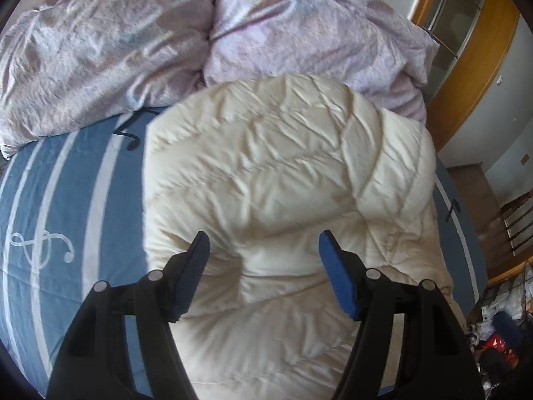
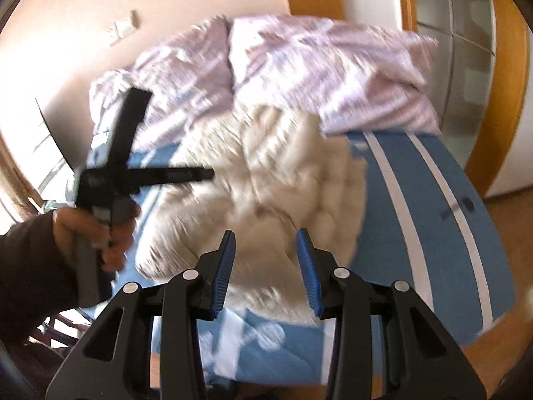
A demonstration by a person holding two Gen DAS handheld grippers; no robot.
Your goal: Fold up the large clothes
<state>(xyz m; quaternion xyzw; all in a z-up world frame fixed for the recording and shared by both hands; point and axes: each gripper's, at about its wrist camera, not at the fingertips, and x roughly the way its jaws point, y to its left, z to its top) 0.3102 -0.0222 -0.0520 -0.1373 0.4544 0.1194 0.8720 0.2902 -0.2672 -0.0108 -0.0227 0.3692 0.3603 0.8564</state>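
A cream quilted puffer jacket (image 1: 283,173) lies folded into a bundle on the blue striped bedsheet (image 1: 66,200). My left gripper (image 1: 263,236) hovers over its near part, open, with nothing between the blue pads. In the blurred right wrist view the jacket (image 2: 266,180) lies below and ahead of my right gripper (image 2: 266,233), which is open and holds nothing. At the left of that view a hand (image 2: 113,233) in a dark sleeve holds the left gripper (image 2: 176,135), fingers spread above the jacket's left side.
A crumpled lilac duvet (image 1: 150,43) is heaped at the head of the bed behind the jacket. A wooden door frame (image 1: 483,76) stands to the right. Clutter (image 1: 499,326) lies on the floor beside the bed. The striped sheet (image 2: 433,216) runs bare to the jacket's right.
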